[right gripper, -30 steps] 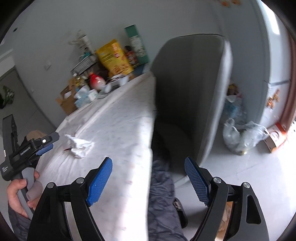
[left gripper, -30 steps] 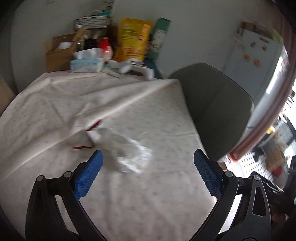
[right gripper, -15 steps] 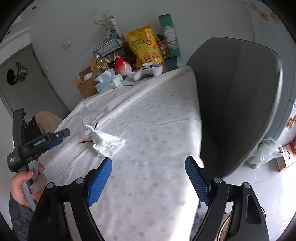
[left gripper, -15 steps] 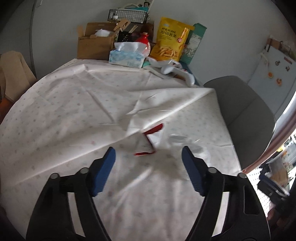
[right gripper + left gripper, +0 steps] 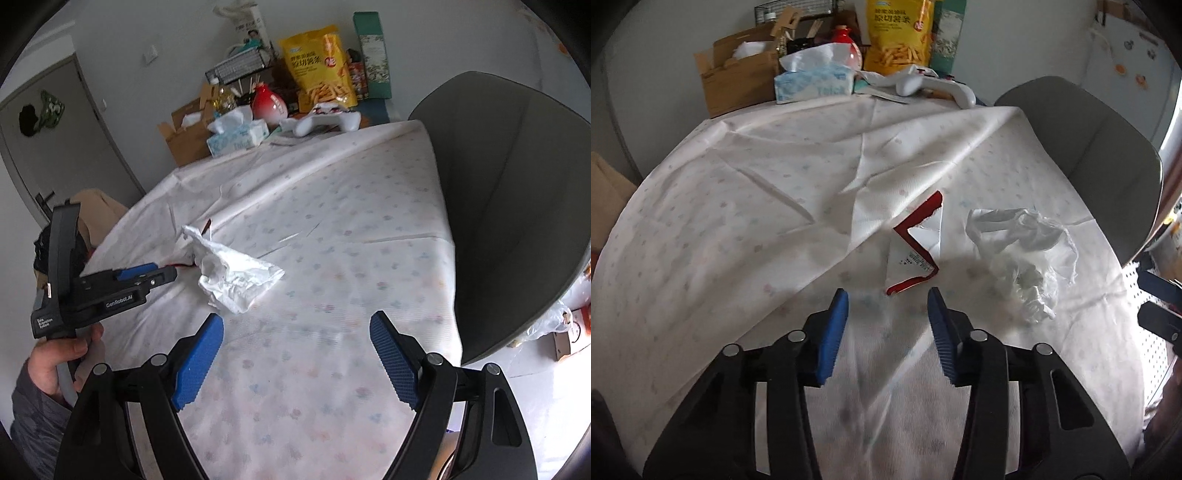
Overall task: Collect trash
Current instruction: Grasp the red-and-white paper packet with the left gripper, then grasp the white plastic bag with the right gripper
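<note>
Left gripper [image 5: 888,317] now narrower, half-spread just short of torn red-edged wrapper [image 5: 916,245]; right gripper [image 5: 297,354] wide, empty.

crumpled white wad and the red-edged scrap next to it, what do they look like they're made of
Crumpled white wad: probably thin plastic film, perhaps tissue; it looks faintly translucent, with sharp shiny creases and a frayed edge.
Red-edged scrap: looks like a torn packet wrapper, glossy paper or laminated film; it has a ragged red border, a white face and small print.
</note>
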Demonstrator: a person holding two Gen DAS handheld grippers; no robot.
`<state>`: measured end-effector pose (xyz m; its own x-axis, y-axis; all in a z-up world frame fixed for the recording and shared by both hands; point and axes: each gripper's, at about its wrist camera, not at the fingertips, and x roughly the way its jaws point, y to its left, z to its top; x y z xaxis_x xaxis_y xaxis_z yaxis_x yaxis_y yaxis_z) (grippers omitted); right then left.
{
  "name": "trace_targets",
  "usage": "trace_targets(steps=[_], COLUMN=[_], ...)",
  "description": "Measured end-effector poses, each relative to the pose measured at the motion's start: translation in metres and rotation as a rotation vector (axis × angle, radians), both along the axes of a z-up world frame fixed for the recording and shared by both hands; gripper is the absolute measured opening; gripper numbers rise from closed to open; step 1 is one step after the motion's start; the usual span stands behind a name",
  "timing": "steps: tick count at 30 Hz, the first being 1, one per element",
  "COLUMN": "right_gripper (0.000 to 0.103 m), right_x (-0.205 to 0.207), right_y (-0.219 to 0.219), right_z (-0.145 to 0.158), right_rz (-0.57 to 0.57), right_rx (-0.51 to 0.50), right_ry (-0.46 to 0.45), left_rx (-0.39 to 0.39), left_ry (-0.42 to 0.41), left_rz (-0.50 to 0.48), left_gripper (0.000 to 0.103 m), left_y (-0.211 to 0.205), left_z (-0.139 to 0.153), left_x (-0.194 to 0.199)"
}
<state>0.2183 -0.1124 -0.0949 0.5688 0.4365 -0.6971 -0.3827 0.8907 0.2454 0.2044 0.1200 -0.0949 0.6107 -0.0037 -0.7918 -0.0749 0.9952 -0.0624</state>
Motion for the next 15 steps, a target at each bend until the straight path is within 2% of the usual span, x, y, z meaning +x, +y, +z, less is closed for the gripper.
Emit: trace_targets(steps=[7,8,9,11,15], right_gripper=[0.093,0.094,0.095,0.095,0.095], right_x=[0.006,0.007,0.008,0.011,0.015], right_y=[0.013,0.015,0.017,0.022,0.032], right_z=[-0.008,-0.009,-0.009,-0.01,-0.011], right_rz=[0.009,0.012,0.015,0.023,0.042], right_rx=[-0.044,-0.049,-0.053,-0.066,-0.083], right_ry=[-0.005,-0.004,-0.005,-0.009,-0.007], left_rx=[0.0,0.001,-0.002,-0.009,-0.012], left_ry=[-0.011,-0.014,-0.014,-0.012,-0.026], left_rz=[-0.024,-0.028,-0.031,-0.03,-0.027], left_gripper=[0.043,0.039,0.03,0.023,0.018], left_y=[-0.002,-0.002,-0.002,-0.002,-0.001], left_z=[-0.004,-0.005,-0.005,-0.007,-0.003], left_x=[0.011,0.013,0.014,0.016,0.011])
